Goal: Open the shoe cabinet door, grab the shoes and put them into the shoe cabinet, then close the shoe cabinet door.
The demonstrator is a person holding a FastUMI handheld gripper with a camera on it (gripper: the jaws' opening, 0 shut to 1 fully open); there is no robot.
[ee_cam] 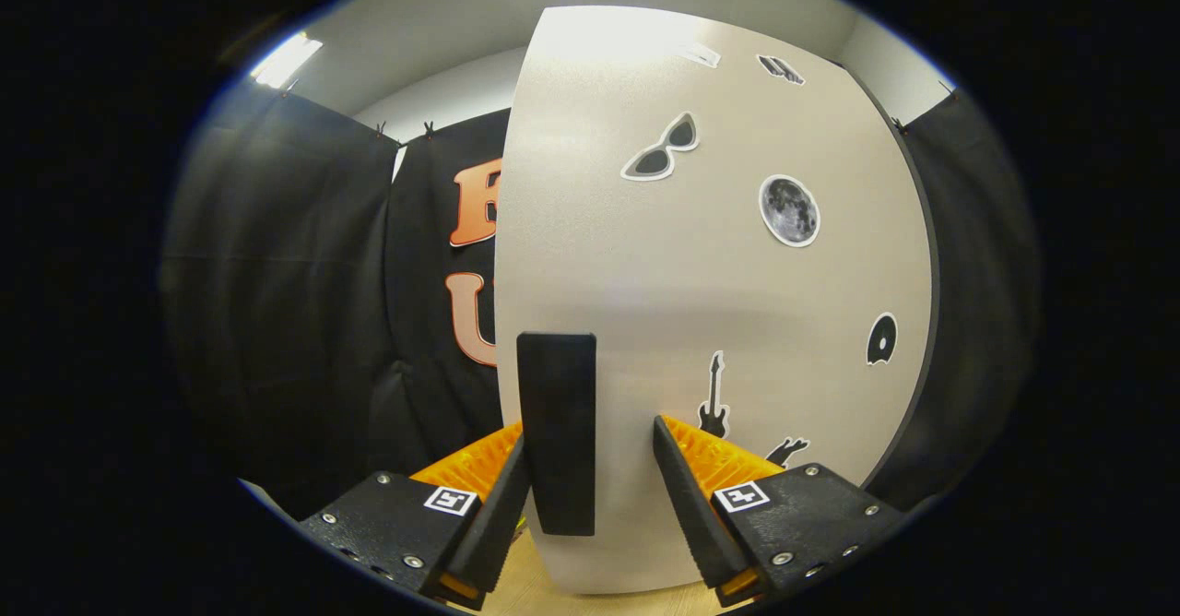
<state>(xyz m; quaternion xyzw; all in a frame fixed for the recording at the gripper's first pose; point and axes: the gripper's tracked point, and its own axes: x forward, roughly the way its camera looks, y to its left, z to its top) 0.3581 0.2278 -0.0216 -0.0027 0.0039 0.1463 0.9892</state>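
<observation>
The shoe cabinet door [719,275] is a pale beige panel with small stickers, standing close in front of me. Its black upright handle [556,385] sits near the door's left edge. My gripper [590,432] is open, with the handle between the two orange-and-black fingers. The left finger [502,496] lies against the handle's side. The right finger [687,496] stands a short gap away from it, close to the door face. Whatever is behind the door is hidden.
Black cloth walls hang to the left [295,302] and right [977,275] of the door. A strip of light wooden surface [525,588] shows below the door and the fingers. White ceiling with a lamp [286,58] is above.
</observation>
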